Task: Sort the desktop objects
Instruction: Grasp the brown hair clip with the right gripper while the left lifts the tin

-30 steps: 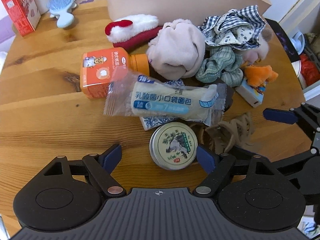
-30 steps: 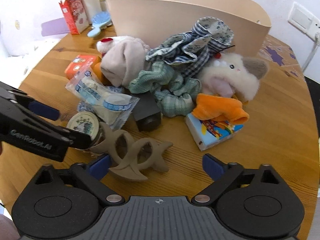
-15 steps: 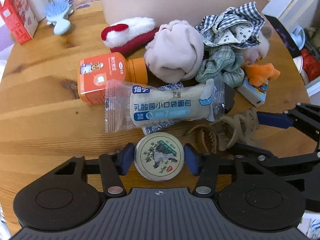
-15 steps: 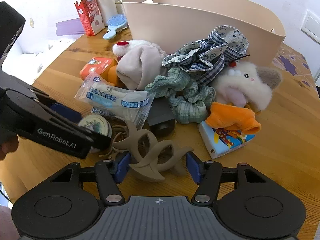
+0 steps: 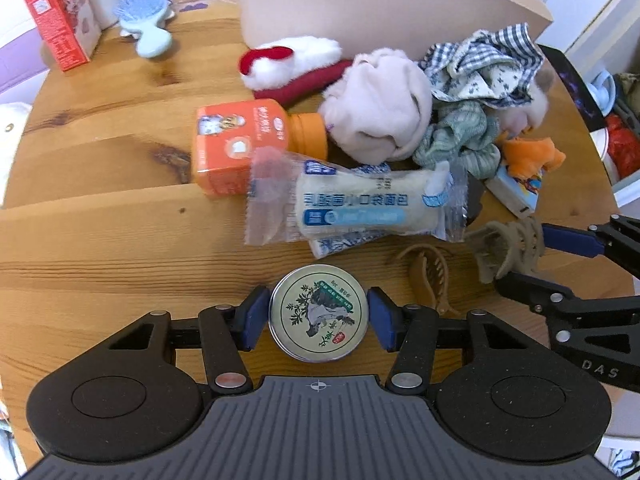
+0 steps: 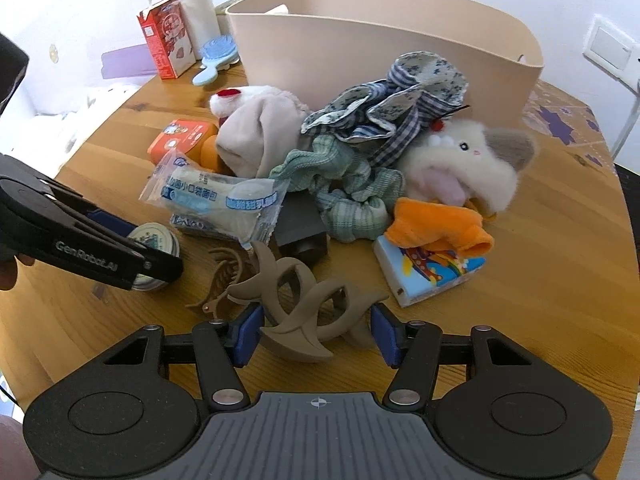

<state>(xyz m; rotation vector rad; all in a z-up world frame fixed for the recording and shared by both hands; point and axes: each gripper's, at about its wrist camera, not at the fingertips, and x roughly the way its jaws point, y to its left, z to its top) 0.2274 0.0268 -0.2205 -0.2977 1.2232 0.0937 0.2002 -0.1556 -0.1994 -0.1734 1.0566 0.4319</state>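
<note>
Beige plastic forms the storage bin (image 6: 384, 40) beyond both claws, rigid and light, presumably where sorted things go. On the wooden tabletop (image 5: 100, 220) between the bin and the claws lies a pile of soft goods: a plush rabbit (image 6: 460, 164), a pale fleece bundle (image 5: 380, 108) and ruffled checked cloth (image 6: 392, 100). These should compress and sag, so a pinch into a thick fold would likely serve.

Ahead of the left claw (image 5: 319, 318) lies an orange bottle (image 5: 240, 140) on its side, probably the heaviest piece, best taken across the body. Nearer that claw is a wrapped bread packet (image 5: 356, 204); its film looks slippery and the loaf soft, so I would take it lightly across the middle, not by the crinkled end.

The right claw (image 6: 316, 334) is pinching the large taupe hair clip (image 6: 304, 308), its pads against the clip's outer curves. That clip is stiff, light and openwork, so it may twist if lifted fast. A smaller brown hair clip (image 5: 428, 280) lies just to the right of the left claw, untouched.

The left claw's blue pads (image 5: 256, 318) press on opposite sides of the round tin (image 5: 319, 318), which lies flat between them close to the claw body. Smooth metal and a low rim could let it slip, so a level lift seems wise.
</note>
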